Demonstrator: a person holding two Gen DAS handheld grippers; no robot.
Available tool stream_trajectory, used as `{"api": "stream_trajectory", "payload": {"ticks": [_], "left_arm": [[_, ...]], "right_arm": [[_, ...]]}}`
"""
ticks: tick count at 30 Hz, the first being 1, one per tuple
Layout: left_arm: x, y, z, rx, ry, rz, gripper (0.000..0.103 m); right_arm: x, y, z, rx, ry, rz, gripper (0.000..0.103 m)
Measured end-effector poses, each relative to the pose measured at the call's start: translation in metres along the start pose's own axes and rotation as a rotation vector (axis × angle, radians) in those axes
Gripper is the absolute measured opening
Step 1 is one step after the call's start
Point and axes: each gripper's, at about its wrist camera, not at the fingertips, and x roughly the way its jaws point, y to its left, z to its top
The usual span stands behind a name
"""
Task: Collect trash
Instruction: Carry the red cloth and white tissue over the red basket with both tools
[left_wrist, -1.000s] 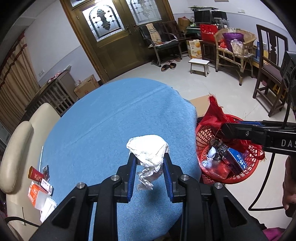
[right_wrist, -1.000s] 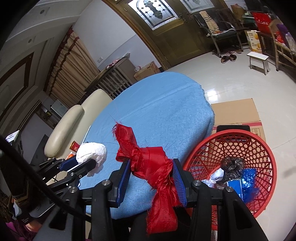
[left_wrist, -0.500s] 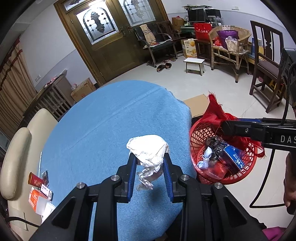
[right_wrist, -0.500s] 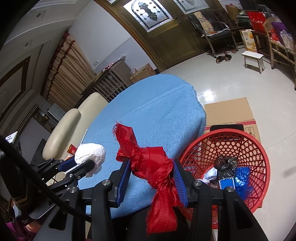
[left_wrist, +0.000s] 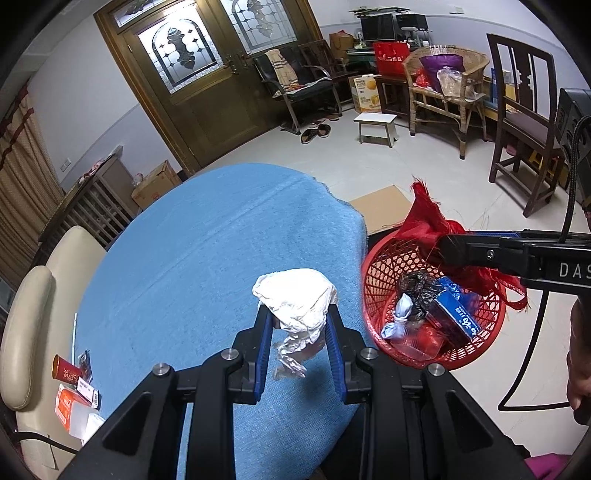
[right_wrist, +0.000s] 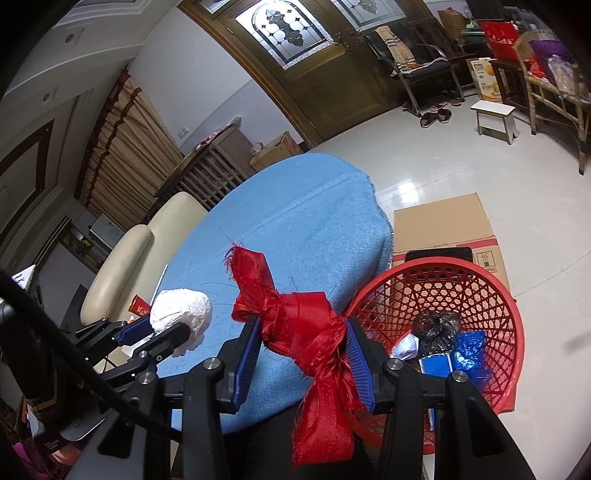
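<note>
My left gripper (left_wrist: 297, 325) is shut on a crumpled white paper wad (left_wrist: 297, 299), held above the blue-clothed round table (left_wrist: 207, 258). In the right wrist view the same wad (right_wrist: 181, 312) shows at the left in that gripper. My right gripper (right_wrist: 301, 332) is shut on a knotted red fabric ribbon (right_wrist: 295, 325) whose tail hangs below the pads. From the left wrist view the ribbon (left_wrist: 428, 221) hangs over the rim of a red mesh basket (left_wrist: 376, 266) on the floor. The basket (right_wrist: 491, 295) holds a blue box, black plastic and other trash.
A flattened cardboard sheet (right_wrist: 439, 225) lies on the floor behind the basket. A cream chair (left_wrist: 26, 314) stands at the table's left, with small red and orange packets (left_wrist: 70, 387) near it. Wooden chairs (left_wrist: 524, 122) and a white stool (left_wrist: 375, 123) stand farther off.
The right gripper with the red ribbon has shifted slightly towards the basket. The left gripper holds the white wad in much the same place.
</note>
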Motion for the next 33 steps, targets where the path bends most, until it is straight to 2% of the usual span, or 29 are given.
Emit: {"api": "stream_trajectory", "payload": {"ticks": [33], "left_arm": [[0.025, -0.046, 0.016, 0.097, 0.014, -0.086, 0.031]], "right_arm": [[-0.011, -0.046, 0.006, 0.093, -0.018, -0.051, 0.049]]}}
